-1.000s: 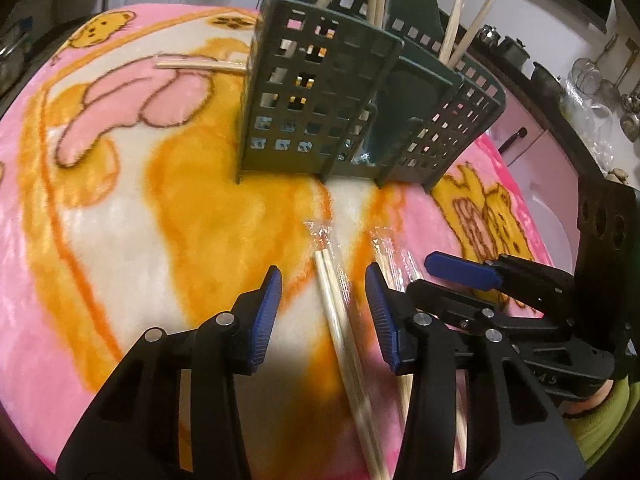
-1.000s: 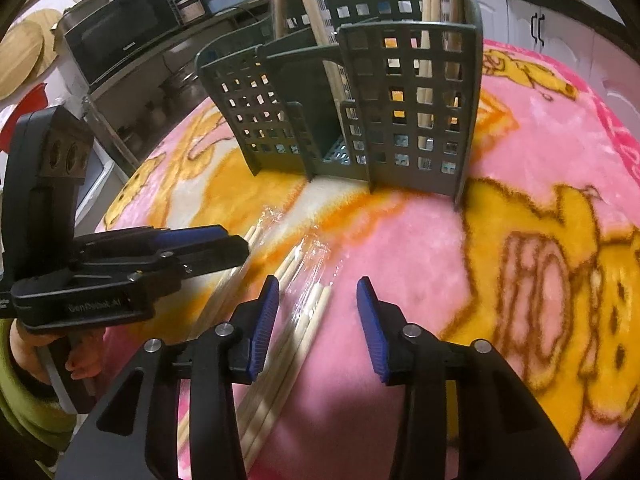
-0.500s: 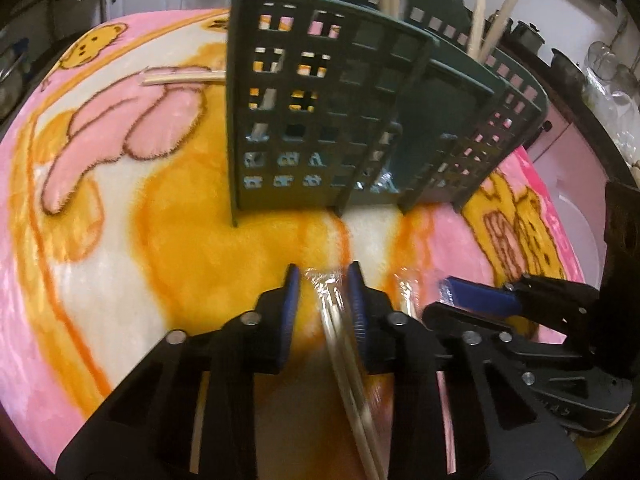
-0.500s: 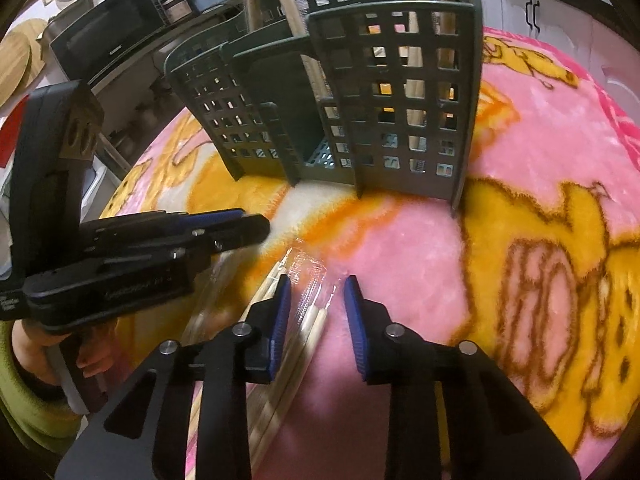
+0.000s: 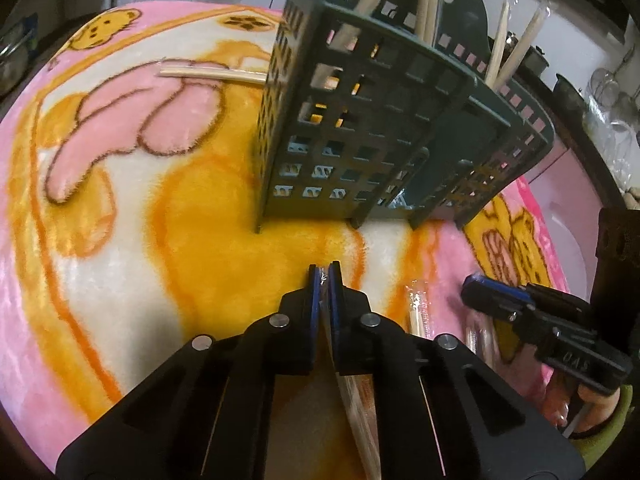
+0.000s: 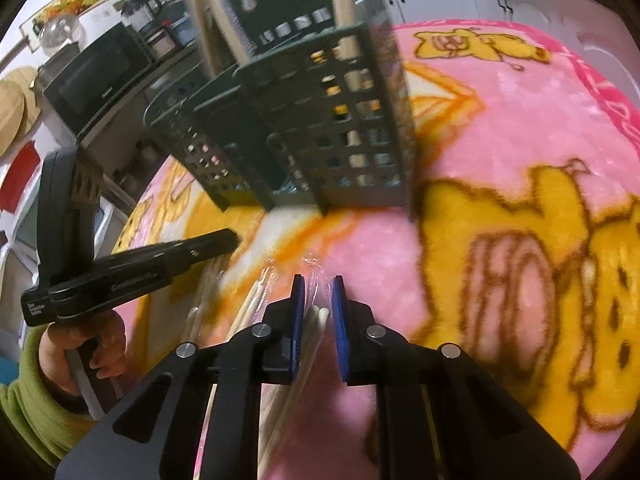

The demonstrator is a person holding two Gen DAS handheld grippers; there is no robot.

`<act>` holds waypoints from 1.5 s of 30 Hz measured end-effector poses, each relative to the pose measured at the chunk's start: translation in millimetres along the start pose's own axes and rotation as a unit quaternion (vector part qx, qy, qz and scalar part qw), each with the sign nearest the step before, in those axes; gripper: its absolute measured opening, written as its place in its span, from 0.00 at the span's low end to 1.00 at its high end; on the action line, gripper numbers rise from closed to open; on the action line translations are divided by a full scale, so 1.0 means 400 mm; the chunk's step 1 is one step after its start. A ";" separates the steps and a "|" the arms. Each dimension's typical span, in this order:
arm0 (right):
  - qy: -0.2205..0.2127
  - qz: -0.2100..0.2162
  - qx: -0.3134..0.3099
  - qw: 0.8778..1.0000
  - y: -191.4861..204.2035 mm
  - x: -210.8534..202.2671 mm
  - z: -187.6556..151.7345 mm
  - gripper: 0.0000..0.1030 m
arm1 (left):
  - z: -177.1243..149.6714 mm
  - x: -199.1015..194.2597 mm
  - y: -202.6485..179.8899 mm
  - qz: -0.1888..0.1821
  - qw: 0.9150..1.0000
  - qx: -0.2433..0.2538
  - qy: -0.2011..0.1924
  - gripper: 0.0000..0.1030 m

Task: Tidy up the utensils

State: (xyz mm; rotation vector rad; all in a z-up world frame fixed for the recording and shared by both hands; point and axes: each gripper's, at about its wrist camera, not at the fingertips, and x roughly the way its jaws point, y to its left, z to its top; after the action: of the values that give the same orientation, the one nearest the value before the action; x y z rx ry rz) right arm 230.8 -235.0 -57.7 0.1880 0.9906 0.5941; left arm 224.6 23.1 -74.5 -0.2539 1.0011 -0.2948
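Two pickups underway | left gripper [image 5: 324, 276] jaws pinched shut on wrapped chopsticks [image 5: 360, 412] | right gripper [image 6: 317, 300] jaws narrowed around another wrapped pair [image 6: 316, 320], grip unconfirmed | both low over blanket [image 5: 200, 240] | next: lift, tip upright, drop into caddy [image 5: 360, 140] compartments.

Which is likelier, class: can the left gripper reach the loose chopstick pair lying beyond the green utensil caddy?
Probably not: the left gripper is shut on a wrapped chopstick pair, and the caddy partly blocks the loose pair.

Fluffy plush blanket [image 5: 132, 184]; matt dark-green perforated plastic caddy [image 5: 372, 136]; pale bare-wood chopsticks [image 6: 316, 320] in glossy clear film; matt black plastic grippers with blue pads [image 6: 339, 312]
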 end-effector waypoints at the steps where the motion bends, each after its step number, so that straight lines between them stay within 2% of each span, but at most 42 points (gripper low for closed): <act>1: -0.004 0.000 0.006 1.000 -0.010 -0.008 0.001 0.13 | 0.000 -0.006 0.000 -0.001 1.000 0.000 -0.003 0.02; 6: -0.021 -0.005 0.010 1.000 -0.043 -0.052 0.009 0.13 | 0.000 -0.050 -0.004 -0.006 1.000 0.005 -0.021 0.02; 13: -0.058 -0.014 -0.005 0.998 -0.039 -0.118 0.032 0.13 | 0.012 -0.104 -0.038 -0.015 0.999 0.015 -0.050 0.02; 28: -0.124 -0.001 -0.064 0.990 0.070 -0.217 0.066 0.11 | 0.050 -0.223 -0.102 -0.037 0.991 0.038 -0.119 0.02; 45: -0.182 0.019 -0.107 0.977 0.153 -0.318 0.093 0.11 | 0.087 -0.318 -0.153 -0.057 0.983 0.060 -0.164 0.02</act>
State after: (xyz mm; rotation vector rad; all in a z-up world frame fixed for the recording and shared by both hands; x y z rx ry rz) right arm 186.5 -250.3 80.5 0.1188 0.5662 0.6692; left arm 182.2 14.0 64.3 -0.2418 0.6424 -0.4009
